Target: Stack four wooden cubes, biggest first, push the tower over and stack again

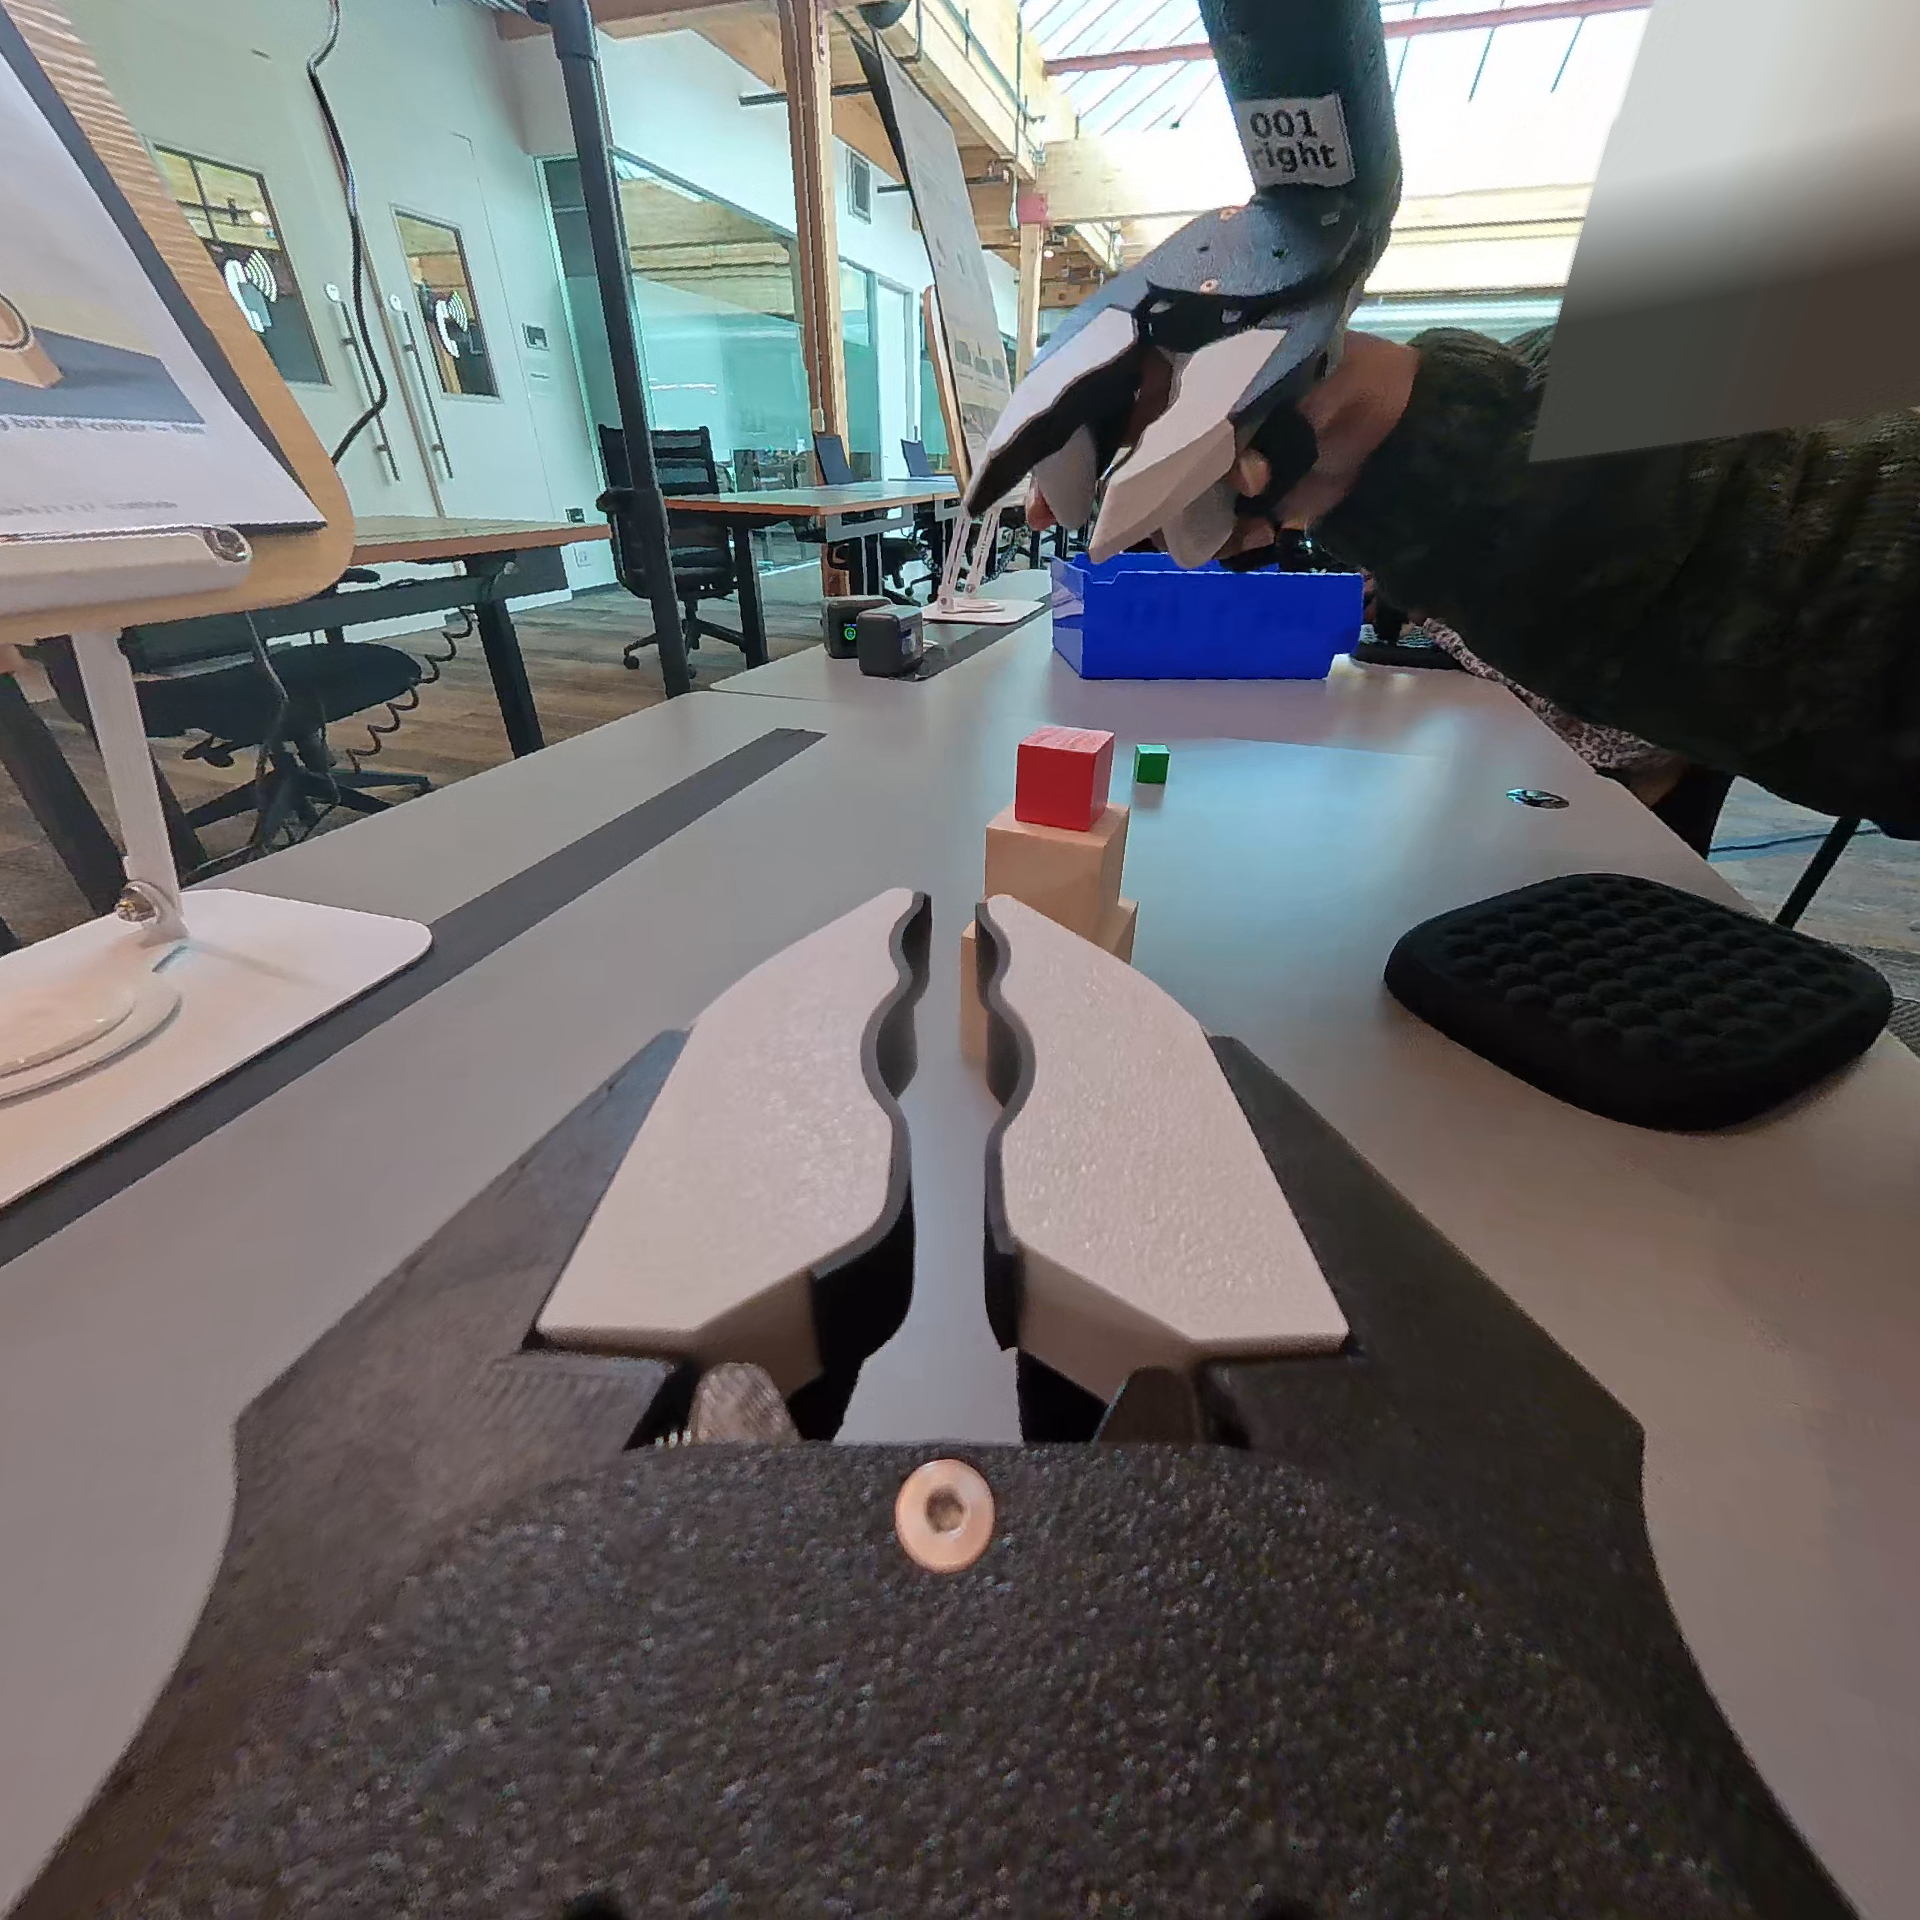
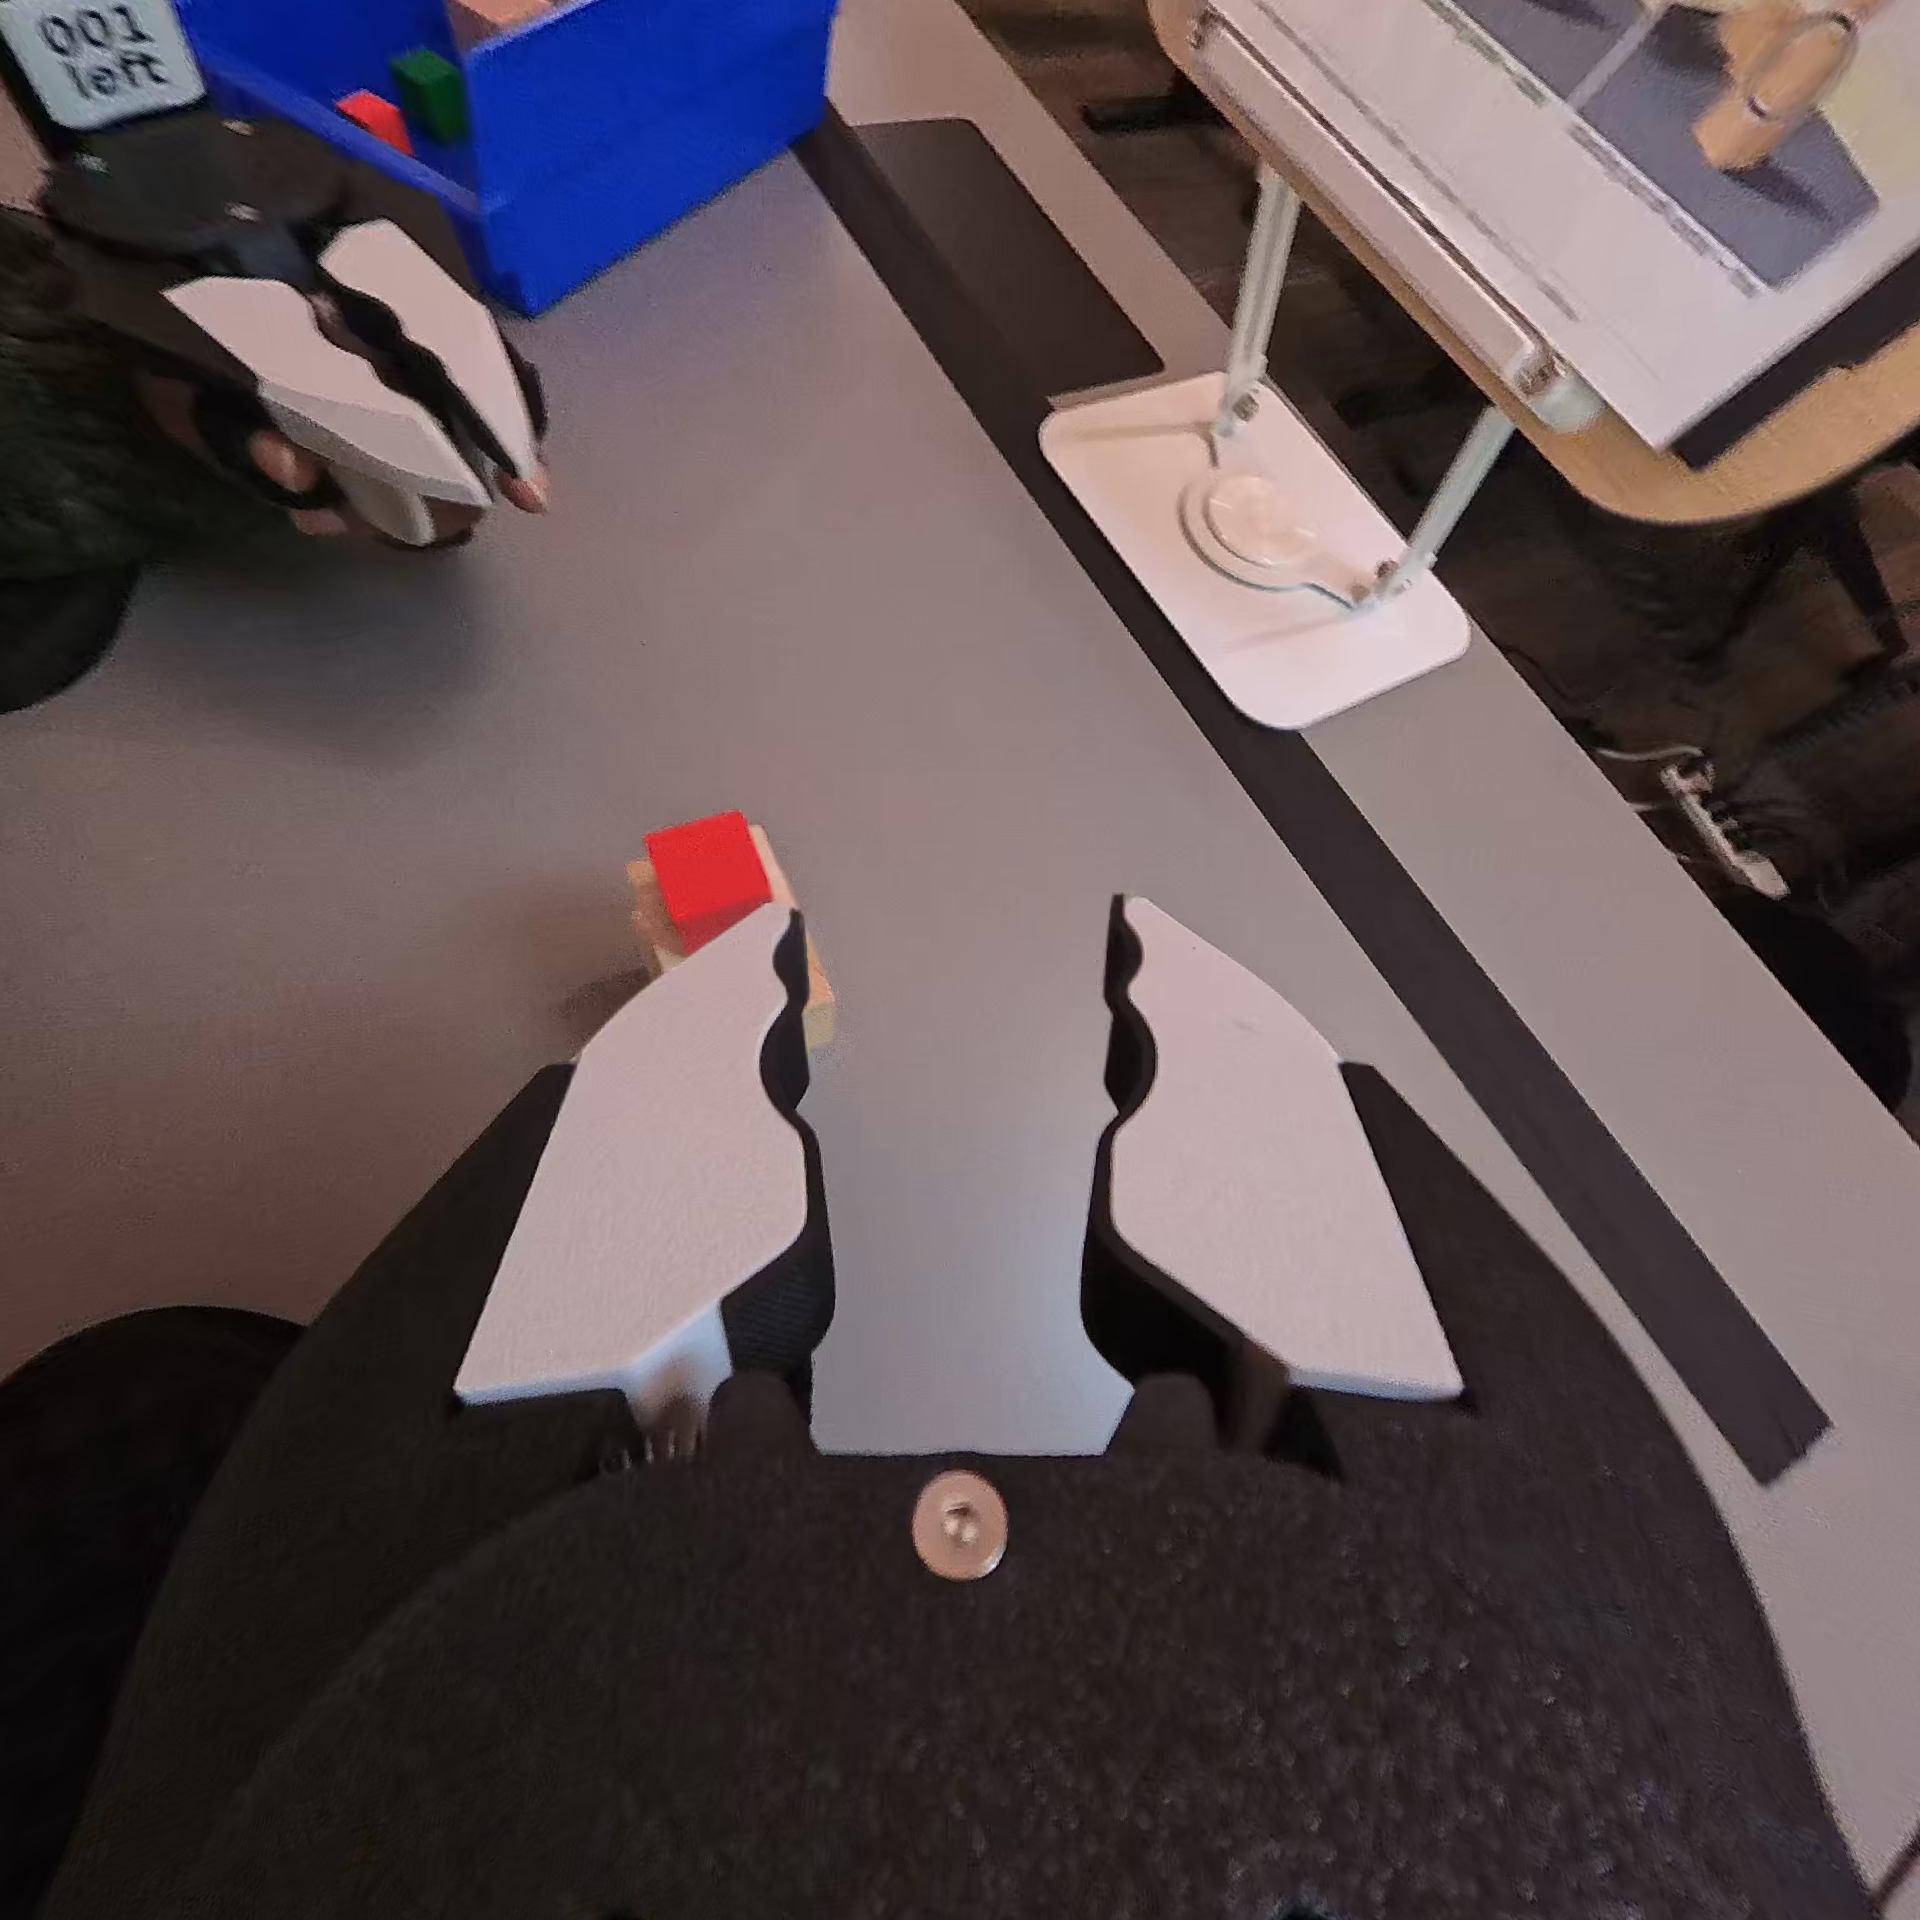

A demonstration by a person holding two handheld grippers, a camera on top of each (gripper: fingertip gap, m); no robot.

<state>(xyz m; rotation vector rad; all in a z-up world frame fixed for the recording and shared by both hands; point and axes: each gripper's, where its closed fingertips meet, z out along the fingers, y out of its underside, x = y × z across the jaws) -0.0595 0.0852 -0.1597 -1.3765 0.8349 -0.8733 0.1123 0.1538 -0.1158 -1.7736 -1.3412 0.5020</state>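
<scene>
A red cube tops a small stack of pale wooden blocks on the grey table. My left gripper sits low over the table just in front of the stack. Its jaws stand a narrow gap apart with nothing between them. My right gripper hangs high above the table, open and empty. In the right wrist view my right gripper is wide open over bare table, and the stack with the red cube lies below, partly behind its left finger. My left gripper also shows there.
A blue bin stands at the far side, with a red and a green block inside. A small green cube lies behind the stack. A black dimpled pad lies right. A white stand base holding a board is left. One gripper's finger ends stand about 20 centimeters off the other's. The red cube lies around 8 centimeters away from my right fingertips.
</scene>
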